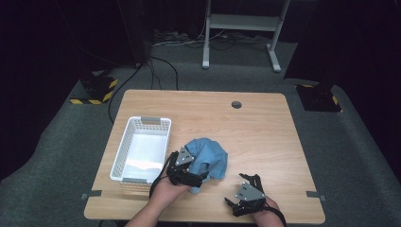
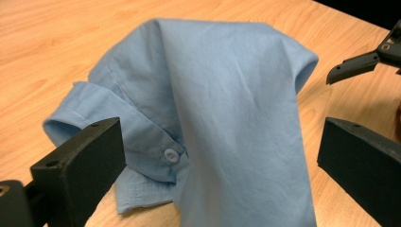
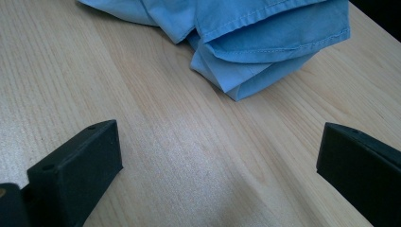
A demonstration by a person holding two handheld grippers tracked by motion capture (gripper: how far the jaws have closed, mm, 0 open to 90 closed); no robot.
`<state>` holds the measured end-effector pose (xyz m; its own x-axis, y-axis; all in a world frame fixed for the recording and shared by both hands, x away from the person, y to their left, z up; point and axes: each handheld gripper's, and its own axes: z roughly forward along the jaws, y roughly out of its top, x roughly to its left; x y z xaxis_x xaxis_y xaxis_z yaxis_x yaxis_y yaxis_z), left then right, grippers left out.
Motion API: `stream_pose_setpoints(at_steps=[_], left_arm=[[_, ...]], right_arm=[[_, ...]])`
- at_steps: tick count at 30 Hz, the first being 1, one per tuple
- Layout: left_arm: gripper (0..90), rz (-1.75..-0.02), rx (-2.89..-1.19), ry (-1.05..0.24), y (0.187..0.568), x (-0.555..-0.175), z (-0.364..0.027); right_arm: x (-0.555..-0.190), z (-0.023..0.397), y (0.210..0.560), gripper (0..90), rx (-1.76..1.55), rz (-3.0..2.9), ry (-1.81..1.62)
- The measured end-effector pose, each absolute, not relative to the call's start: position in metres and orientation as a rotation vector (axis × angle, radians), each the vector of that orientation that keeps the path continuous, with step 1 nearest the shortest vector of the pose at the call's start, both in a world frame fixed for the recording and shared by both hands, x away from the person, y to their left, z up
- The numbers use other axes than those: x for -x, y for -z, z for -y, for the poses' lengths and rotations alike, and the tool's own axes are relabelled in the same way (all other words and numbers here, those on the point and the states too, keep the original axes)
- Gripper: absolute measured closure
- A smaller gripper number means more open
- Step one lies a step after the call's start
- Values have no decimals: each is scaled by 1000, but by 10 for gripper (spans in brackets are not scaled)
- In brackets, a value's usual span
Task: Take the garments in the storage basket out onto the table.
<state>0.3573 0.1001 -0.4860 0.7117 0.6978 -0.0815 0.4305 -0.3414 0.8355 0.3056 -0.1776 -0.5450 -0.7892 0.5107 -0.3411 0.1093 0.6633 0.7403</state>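
The shirt (image 2: pixel 222 109) lay bunched directly ahead of the left tongs (image 2: pixel 215 161), wide open and empty; the right tongs (image 3: pixel 217 165), also open, stood farther off.

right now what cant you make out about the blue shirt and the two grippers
- Blue shirt: crumpled, so its full shape and any sleeves are folded under itself; the left gripper covers its near edge in the high view.
- In the left gripper view the shirt's bottom is cut off by the frame edge.
- Right gripper: open jaws over bare table; in the high view its fingertips are too small to tell apart.
- White basket: the bottom looks bare but glare blurs it.
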Motion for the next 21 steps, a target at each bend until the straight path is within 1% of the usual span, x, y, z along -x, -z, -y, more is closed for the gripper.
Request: stream_pose_setpoints(at_steps=[21], left_arm=[[26,-857,-1935,-407,470,-353,-118]], right_arm=[[-307,178,545,3,-493,-2357,-1001]])
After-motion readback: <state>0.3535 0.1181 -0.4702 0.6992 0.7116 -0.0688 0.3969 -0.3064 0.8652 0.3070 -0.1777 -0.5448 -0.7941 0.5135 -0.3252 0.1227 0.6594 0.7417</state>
